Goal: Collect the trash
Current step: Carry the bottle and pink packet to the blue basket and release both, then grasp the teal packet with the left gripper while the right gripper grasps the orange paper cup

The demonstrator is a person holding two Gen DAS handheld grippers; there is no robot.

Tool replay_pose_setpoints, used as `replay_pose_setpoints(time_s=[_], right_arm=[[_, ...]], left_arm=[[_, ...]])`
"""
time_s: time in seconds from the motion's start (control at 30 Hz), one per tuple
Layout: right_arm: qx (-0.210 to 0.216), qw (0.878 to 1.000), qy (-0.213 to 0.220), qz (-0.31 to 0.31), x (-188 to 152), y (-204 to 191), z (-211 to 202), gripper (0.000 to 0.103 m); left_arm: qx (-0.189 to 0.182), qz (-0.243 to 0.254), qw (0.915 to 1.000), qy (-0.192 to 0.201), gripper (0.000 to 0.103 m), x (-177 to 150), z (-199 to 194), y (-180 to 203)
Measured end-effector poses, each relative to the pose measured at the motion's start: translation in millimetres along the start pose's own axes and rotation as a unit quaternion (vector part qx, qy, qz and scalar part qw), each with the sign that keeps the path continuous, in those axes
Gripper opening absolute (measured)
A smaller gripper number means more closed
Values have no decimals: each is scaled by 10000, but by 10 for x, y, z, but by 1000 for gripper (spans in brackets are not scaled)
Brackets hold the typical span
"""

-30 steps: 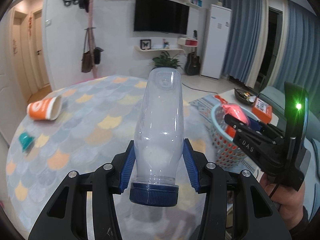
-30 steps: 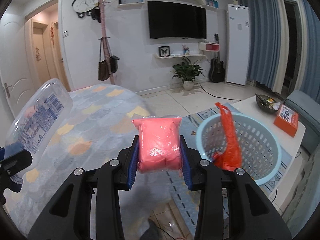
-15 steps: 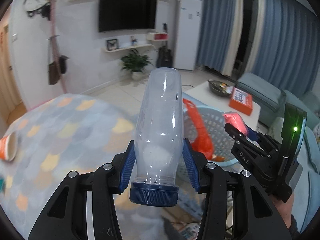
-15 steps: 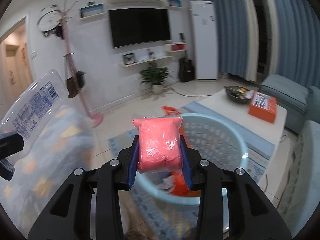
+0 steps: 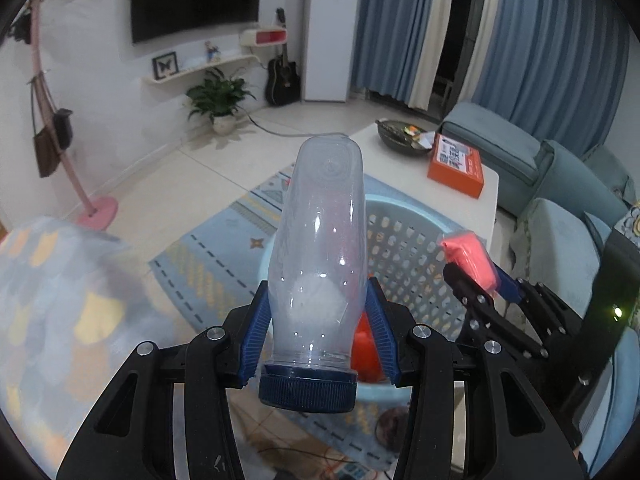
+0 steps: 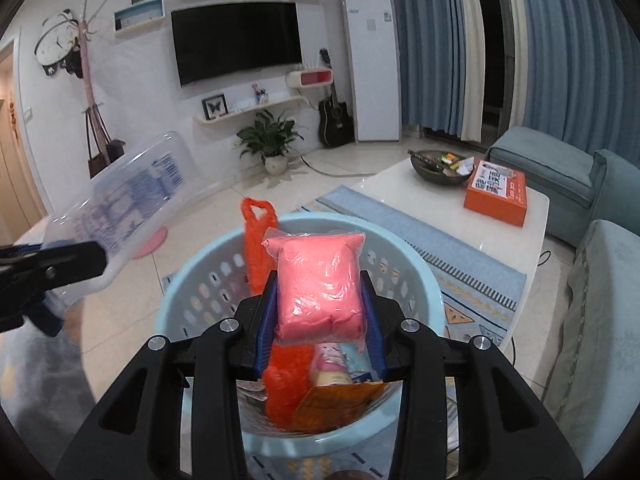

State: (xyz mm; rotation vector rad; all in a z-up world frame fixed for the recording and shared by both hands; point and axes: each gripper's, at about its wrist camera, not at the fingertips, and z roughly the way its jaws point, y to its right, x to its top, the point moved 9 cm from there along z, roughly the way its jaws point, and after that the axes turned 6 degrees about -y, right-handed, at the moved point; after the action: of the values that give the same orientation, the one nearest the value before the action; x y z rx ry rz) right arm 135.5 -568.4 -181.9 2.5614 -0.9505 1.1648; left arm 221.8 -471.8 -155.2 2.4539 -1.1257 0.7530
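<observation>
Bottle (image 5: 320,248) cap-down, axis fwd | L tool (image 5: 318,320) pinching | R tool (image 6: 320,312) pinching pouch (image 6: 318,284)

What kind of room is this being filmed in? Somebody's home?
Most likely a home living room. A wall-mounted television hangs above a shelf, a blue sofa sits beside a white coffee table, and a guitar leans by a potted plant.

Left gripper (image 5: 318,332) and right gripper (image 6: 320,316) both have jaws clamped, held side by side.
</observation>
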Motion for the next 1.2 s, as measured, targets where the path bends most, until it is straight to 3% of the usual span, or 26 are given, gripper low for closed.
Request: replay_pose_setpoints(time_s=[0.1,0.13,0.2,0.3,0.4,0.57,0.7,0.8,0.9,0.93,0.97,1.0,1.1,1.2], right_arm=[[-44,9999,38,88,-5,79,-11,63],[-36,9999,82,98,-2,86,-36,65],[-91,9998,123,90,-4,110,-81,66],[-54,9998,141,155,-13,109,-153,66],[81,9996,163,234,0,44,-252,66],[369,9991,202,105,-54,-244,-442,66],[711,9972,172,-134,-121,-626,-585,66],[1014,9941,163,-350,-146,-982,-715,66],[1334,9889,194,-629,-168,-1399,-866,66],[1455,9863,196,-755,-177,-1557,-921,66],[1544,9842,194,-845,-180,-1683,-957,66],[1660,9812,192,-969,-190,-1835,-1010,66],[2008,9694,220,-1399,-224,-2280,-1199,66],[2451,9531,179,-1768,-242,-2753,-1390,67]], left_arm=[[-169,-95,9994,-286,47,-3,186,26],[-71,-114,9993,-340,53,-19,219,-1],[53,-161,9995,-276,62,-30,165,-49],[-48,-430,9990,-84,71,24,-35,-164],[-156,-672,9976,96,74,53,-336,-289],[342,-888,9950,305,74,-245,-884,-665],[1037,-1224,9860,446,74,-619,-1348,-1189],[1819,-1687,9672,545,74,-1012,-1771,-1791],[2756,-2235,9335,522,74,-1443,-2188,-2495],[3124,-2470,9162,453,74,-1652,-2343,-2815],[3328,-2578,9062,398,74,-1730,-2427,-2966],[3676,-2824,8858,223,74,-1939,-2552,-3268],[3889,-3350,8581,126,74,-2266,-2770,-3785],[3821,-3626,8500,93,74,-2380,-2782,-4096]])
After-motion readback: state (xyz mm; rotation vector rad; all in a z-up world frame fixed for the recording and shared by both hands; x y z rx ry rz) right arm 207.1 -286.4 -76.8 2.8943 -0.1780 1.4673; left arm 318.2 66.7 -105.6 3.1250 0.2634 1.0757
